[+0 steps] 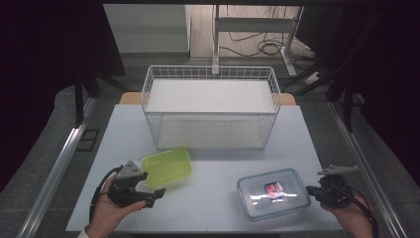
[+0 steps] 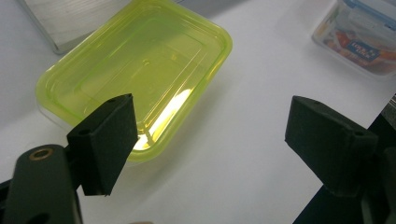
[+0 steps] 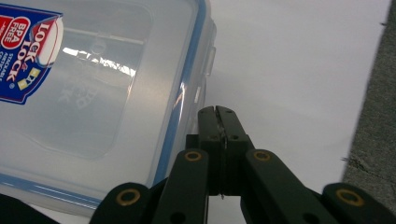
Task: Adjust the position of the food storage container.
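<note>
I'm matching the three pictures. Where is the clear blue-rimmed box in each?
High view: clear blue-rimmed box lower right, by the right tool.
Left gripper view: upper right corner.
Right gripper view: left half, beside the shut tool.
Shared landmark: its red-and-blue label.

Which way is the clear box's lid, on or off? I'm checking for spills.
On. The blue-edged lid sits flat over the clear box.

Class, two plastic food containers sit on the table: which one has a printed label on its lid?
The clear container with the blue-edged lid, beside the right gripper. The yellow-green container is plain, with no label.
</note>
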`<control>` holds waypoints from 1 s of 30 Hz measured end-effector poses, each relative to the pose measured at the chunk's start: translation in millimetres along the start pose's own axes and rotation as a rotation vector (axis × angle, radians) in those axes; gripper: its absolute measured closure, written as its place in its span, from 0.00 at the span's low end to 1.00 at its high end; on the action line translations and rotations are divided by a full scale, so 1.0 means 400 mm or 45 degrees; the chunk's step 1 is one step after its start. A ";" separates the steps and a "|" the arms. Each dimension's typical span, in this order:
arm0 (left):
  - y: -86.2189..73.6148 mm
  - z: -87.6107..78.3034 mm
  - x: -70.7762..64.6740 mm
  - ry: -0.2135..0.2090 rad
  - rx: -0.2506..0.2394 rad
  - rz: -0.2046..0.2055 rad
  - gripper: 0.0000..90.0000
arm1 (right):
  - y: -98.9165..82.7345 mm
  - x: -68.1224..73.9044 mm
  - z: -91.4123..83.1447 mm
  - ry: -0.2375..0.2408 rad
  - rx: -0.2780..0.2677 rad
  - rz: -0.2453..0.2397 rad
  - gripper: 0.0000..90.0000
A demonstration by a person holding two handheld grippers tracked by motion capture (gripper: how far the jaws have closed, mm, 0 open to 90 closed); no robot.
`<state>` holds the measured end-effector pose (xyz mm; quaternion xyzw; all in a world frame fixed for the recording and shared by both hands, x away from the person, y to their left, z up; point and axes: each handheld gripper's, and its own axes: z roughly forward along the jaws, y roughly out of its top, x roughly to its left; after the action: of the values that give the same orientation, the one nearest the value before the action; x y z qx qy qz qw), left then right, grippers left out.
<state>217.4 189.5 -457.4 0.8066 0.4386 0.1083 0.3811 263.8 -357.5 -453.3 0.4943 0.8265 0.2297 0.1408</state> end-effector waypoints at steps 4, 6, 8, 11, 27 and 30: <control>0.000 0.001 -0.002 -0.001 -0.001 0.001 0.19 | 0.007 0.039 0.015 0.028 0.014 -0.015 0.99; 0.000 0.002 -0.003 -0.001 0.005 0.004 0.19 | 0.014 0.059 0.021 0.026 0.013 -0.026 0.99; 0.000 0.003 -0.003 -0.002 0.004 0.002 0.19 | 0.017 0.070 0.023 0.024 0.014 -0.036 0.99; -0.001 0.007 -0.004 -0.003 0.007 0.002 0.19 | 0.029 0.106 0.033 0.031 0.015 -0.063 0.99; -0.006 0.026 -0.019 -0.024 0.031 0.014 0.19 | 0.060 0.227 0.072 0.141 0.022 -0.198 0.99; -0.006 0.031 -0.025 -0.033 0.038 0.020 0.19 | 0.062 0.236 0.074 0.141 0.022 -0.211 0.99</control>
<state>216.3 176.0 -466.0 0.8171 0.4287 0.0942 0.3738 251.4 -257.2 -466.3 0.4119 0.8730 0.2373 0.1091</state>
